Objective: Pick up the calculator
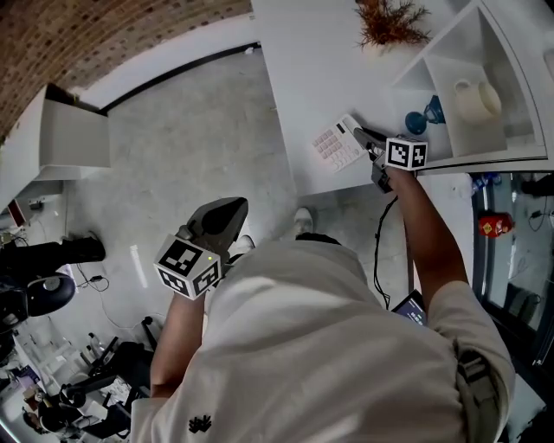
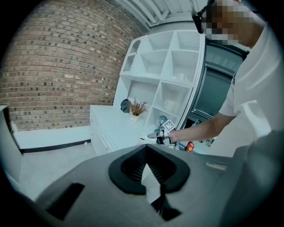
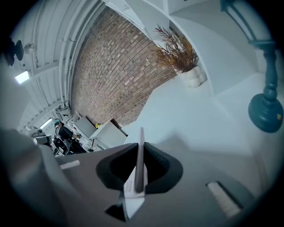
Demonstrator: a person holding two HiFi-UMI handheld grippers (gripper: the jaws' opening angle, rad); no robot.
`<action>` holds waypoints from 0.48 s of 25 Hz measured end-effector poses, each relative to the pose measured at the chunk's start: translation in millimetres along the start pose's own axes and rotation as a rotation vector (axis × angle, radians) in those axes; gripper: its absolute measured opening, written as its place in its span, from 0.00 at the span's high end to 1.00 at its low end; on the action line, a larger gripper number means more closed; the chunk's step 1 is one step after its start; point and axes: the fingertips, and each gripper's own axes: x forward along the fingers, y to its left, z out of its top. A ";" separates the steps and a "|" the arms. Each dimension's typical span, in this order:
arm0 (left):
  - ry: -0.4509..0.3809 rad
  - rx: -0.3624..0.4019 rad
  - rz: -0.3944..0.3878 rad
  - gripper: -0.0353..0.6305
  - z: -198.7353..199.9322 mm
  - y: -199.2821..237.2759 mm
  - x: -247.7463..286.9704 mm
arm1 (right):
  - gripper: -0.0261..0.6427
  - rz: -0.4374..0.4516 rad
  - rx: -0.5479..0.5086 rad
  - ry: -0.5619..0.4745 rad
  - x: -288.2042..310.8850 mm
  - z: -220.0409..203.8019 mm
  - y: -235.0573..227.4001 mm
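The calculator (image 1: 338,145) at one o'clock looks like pale matt plastic, and the white counter (image 1: 299,78) at twelve o'clock is smooth. The brick wall (image 1: 104,35) at eleven o'clock is rough and matt, the grey floor (image 1: 190,147) faintly glossy.

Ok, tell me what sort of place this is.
Probably a staged home corner inside a lab or studio: a brick wall and white cubby shelving with decor like a dried plant, yet dark equipment and cables clutter the floor nearby.

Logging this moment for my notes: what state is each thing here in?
Calculator: clamped by one edge in the right gripper.
Right gripper: shut on the calculator.
Left gripper: shut, empty, held away from the counter.
Jug: upright in the shelf.
Potted plant: upright on the counter.
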 end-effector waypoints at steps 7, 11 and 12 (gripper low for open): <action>-0.028 -0.008 -0.031 0.94 -11.3 9.5 -35.0 | 0.88 -0.067 -0.025 -0.048 -6.4 6.7 32.0; -0.039 -0.011 -0.048 0.94 -22.9 19.3 -59.4 | 0.88 -0.074 -0.038 -0.076 -7.7 8.7 61.8; -0.042 -0.013 -0.051 0.94 -25.9 22.7 -66.4 | 0.88 -0.070 -0.037 -0.083 -6.2 8.1 69.8</action>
